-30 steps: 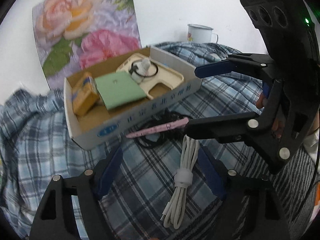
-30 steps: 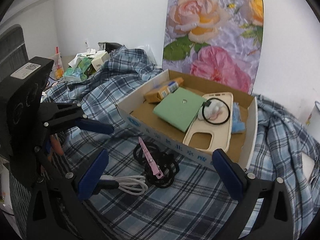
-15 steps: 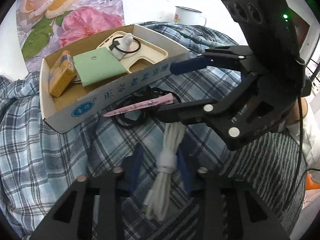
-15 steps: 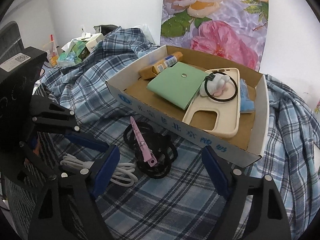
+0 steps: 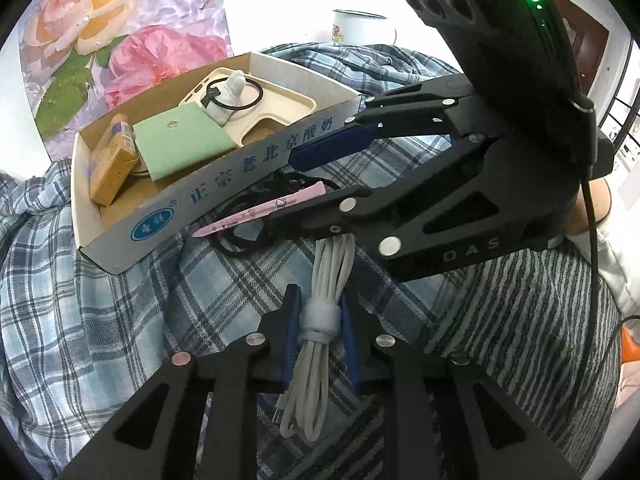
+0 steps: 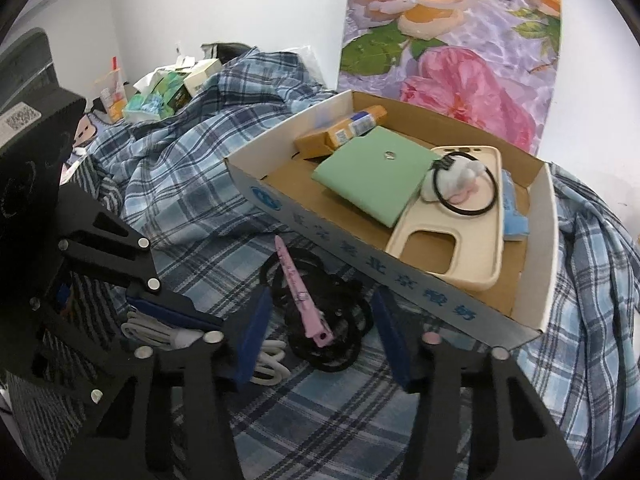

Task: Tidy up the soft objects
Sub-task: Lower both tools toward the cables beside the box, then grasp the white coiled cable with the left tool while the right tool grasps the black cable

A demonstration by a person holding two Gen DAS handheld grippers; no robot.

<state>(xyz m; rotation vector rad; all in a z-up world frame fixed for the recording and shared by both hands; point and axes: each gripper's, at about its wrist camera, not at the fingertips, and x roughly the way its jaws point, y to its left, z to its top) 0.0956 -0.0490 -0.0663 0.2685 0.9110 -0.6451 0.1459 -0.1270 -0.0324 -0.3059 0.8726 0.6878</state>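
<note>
Left wrist view: left tool (image 5: 318, 332) clamped on white cable (image 5: 320, 316), lower centre, for boxing. Right tool (image 6: 318, 334) apart, straddling pink hair clip (image 6: 298, 292).

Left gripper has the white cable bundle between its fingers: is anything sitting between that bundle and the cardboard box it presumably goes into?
Yes. The right gripper reaches across just beyond the white cable bundle, and the pink hair clip on the black hair ties lies against the cardboard box front wall. The left gripper would likely need to lift over them.
</note>
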